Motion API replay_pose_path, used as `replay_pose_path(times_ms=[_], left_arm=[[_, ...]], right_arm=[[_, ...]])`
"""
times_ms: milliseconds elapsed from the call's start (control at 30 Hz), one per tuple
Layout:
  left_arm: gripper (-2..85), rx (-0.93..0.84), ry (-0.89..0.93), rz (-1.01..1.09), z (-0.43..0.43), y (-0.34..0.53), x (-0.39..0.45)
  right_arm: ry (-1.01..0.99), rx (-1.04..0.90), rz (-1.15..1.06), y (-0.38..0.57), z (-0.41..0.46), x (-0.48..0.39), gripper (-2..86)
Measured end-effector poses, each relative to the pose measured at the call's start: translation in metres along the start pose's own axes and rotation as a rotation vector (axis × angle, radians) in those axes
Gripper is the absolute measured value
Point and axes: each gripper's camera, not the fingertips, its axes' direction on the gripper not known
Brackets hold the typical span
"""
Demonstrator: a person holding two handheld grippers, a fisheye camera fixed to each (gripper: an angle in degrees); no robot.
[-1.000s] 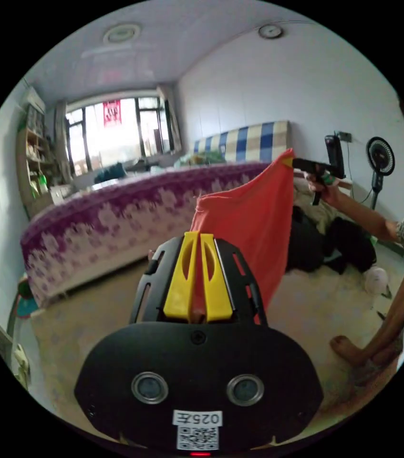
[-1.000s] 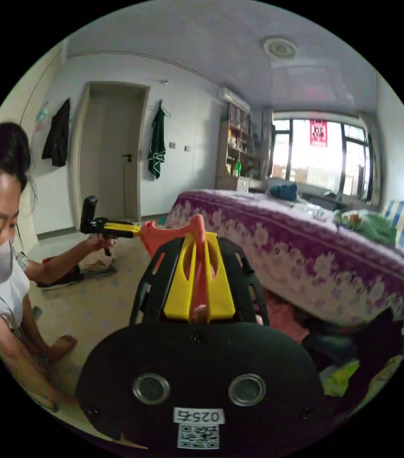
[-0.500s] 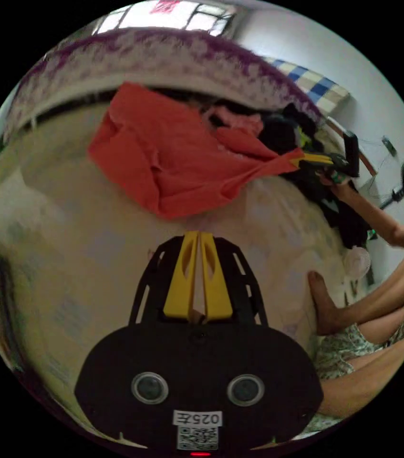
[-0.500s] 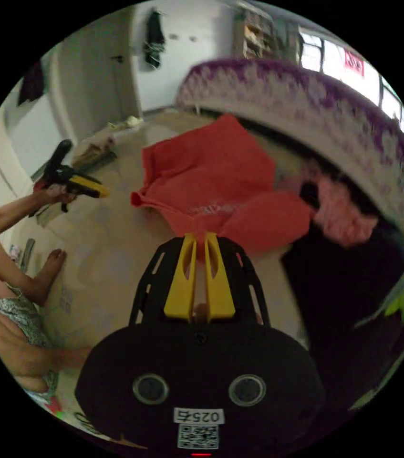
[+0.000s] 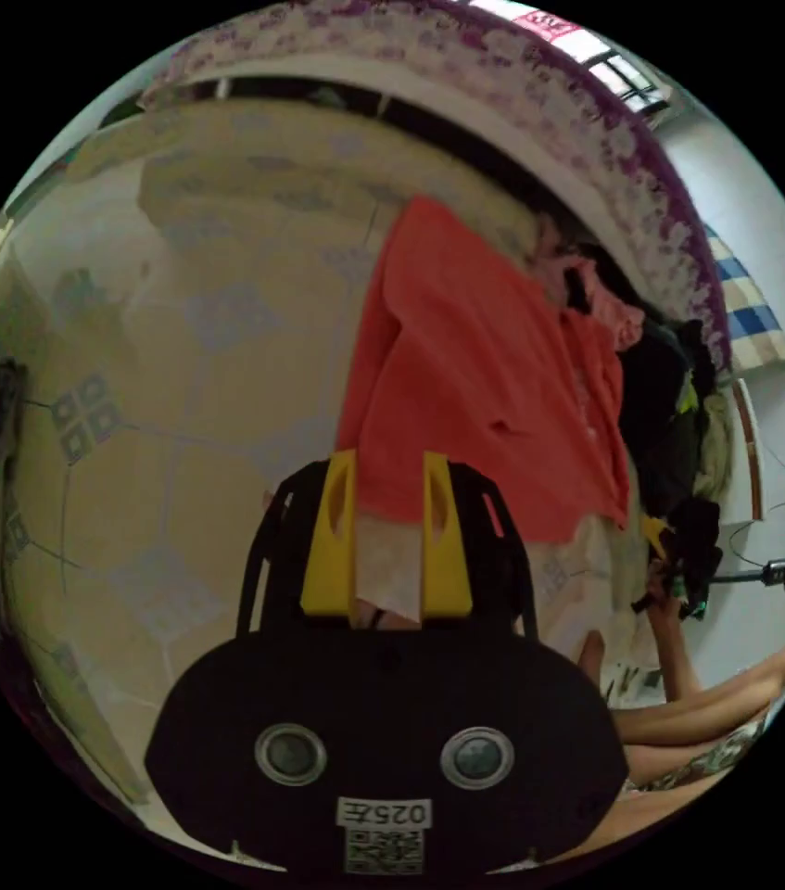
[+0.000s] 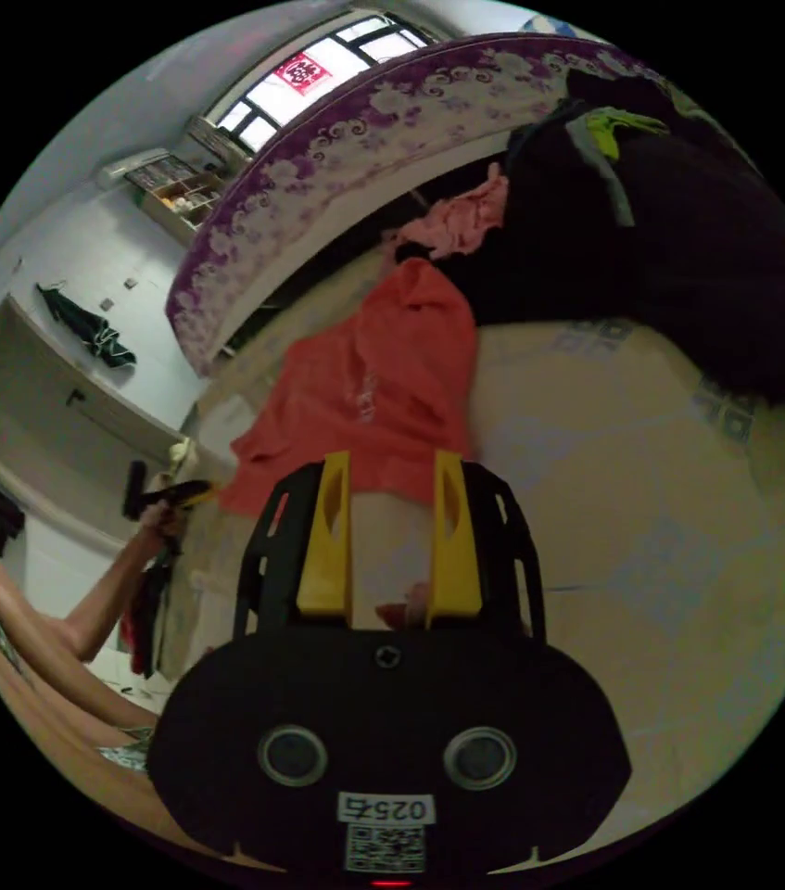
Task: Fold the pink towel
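Towel [image 5: 475, 380] lies flat on floor [image 5: 179, 389], long axis running up-frame from left claw [image 5: 390, 519]. Both claws released, jaws parted; right claw [image 6: 390, 533] likewise sits at the towel's near edge, neither nearer.

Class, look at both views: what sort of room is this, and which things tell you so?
Most likely a bedroom in a home: a bed with a purple flowered cover, a tiled floor with the pink towel on it, and piled clothes.
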Motion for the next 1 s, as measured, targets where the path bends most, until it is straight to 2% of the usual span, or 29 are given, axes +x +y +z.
replay_pose_path(times_ms=[67,133,267,333,367,433,500,567,633,733,800,900,967,1000], left_arm=[[0.6,0.015,-0.025,-0.003,-0.003,-0.001,0.006],[-0.9,-0.040,0.022,-0.062,-0.009,0.012,0.014],[-1.2,-0.116,0.009,-0.060,-0.015,0.071,0.053],[-0.7,-0.193,-0.065,0.055,-0.019,0.119,0.093],[-0.5,-0.233,-0.045,0.088,-0.018,0.129,0.102],[1.2,-0.419,0.115,0.203,-0.017,0.159,0.124],[2.8,-0.466,0.181,0.166,-0.033,0.165,0.120],[3.1,-0.384,0.195,0.087,-0.070,0.157,0.102],[3.4,-0.172,0.158,0.028,-0.134,0.127,0.071],[4.0,0.067,0.001,0.136,-0.190,0.068,0.048],[5.2,0.068,-0.052,0.258,-0.192,0.021,0.044],[7.6,0.008,-0.002,0.333,-0.173,-0.058,0.041],[8.2,-0.102,-0.065,0.401,-0.152,-0.094,0.047],[8.9,-0.217,-0.094,0.430,-0.135,-0.111,0.052]], right_arm=[[-0.092,-0.064,-0.033,0.008,0.013,-0.015,13.7],[-0.236,-0.232,-0.099,0.016,0.044,-0.032,13.3],[-0.252,-0.508,-0.293,0.038,0.092,-0.059,13.0],[-0.291,-0.641,-0.355,0.046,0.109,-0.064,13.5],[-0.317,-0.675,-0.347,0.047,0.113,-0.062,13.6],[-0.390,-0.818,-0.288,0.047,0.123,-0.047,13.7],[-0.400,-0.899,-0.235,0.043,0.126,-0.032,13.7],[-0.395,-0.963,-0.181,0.037,0.125,-0.019,13.8],[-0.384,-1.044,-0.095,0.029,0.123,-0.005,14.4],[-0.445,-1.064,0.095,0.023,0.124,0.016,15.8],[-0.458,-1.078,0.168,0.024,0.132,0.026,16.5],[-0.506,-1.039,0.302,0.024,0.144,0.033,16.9],[-0.529,-1.018,0.383,0.025,0.150,0.034,17.1],[-0.539,-1.009,0.397,0.023,0.155,0.032,16.7]])
